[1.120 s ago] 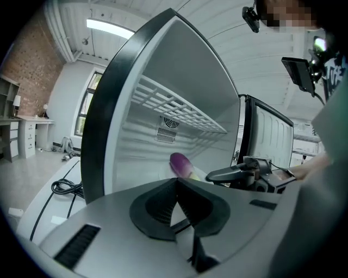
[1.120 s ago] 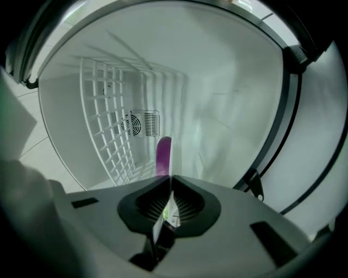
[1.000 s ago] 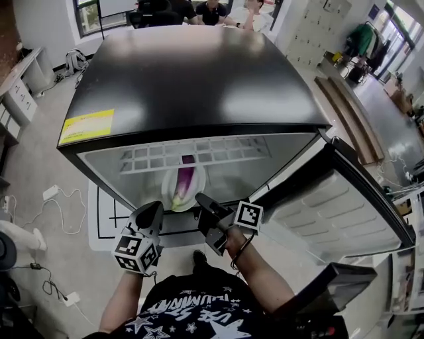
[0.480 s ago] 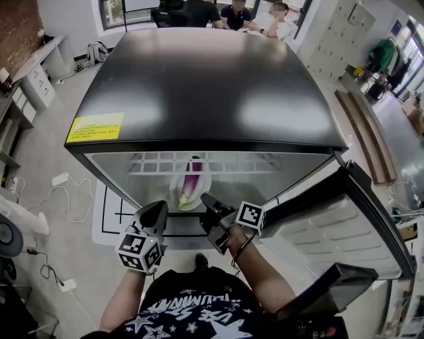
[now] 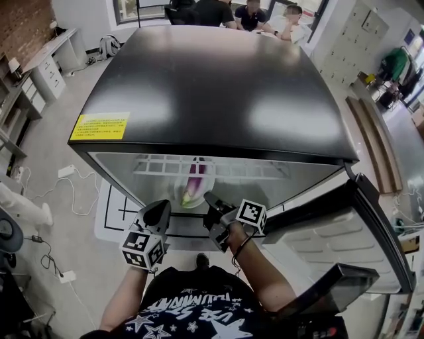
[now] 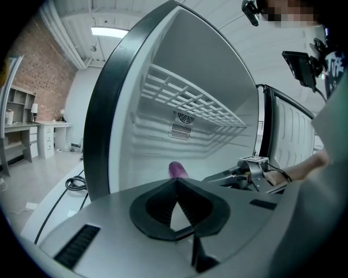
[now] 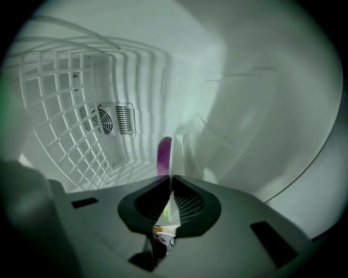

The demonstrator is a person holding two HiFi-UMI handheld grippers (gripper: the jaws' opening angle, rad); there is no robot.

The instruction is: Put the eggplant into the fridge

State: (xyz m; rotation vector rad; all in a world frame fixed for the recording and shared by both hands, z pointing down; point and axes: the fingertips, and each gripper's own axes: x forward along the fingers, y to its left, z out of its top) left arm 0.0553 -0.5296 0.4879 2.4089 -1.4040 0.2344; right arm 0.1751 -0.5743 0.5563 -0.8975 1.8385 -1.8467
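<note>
A purple eggplant [image 5: 195, 179] lies on a white plate [image 5: 181, 188] inside the open black fridge [image 5: 212, 86], under the white wire shelf [image 5: 232, 169]. My right gripper [image 5: 210, 198] reaches into the opening, turned on its side and shut on the plate's right rim. In the right gripper view the eggplant [image 7: 164, 155] shows just past the closed jaws [image 7: 171, 179], with the plate [image 7: 178, 155] seen edge-on beside it. My left gripper [image 5: 159, 213] hangs shut at the fridge's front edge, holding nothing. Its own view shows the eggplant's tip [image 6: 176, 169] beyond the jaws [image 6: 174, 182].
The fridge door [image 5: 331, 232] stands open to the right. A vent grille [image 7: 109, 119] sits on the fridge's back wall. Cables [image 5: 59, 179] trail on the floor at the left. Several people sit behind the fridge [image 5: 252, 13].
The right gripper and the plate with the eggplant have edged slightly deeper under the wire shelf. The left gripper has kept its place beside them.
</note>
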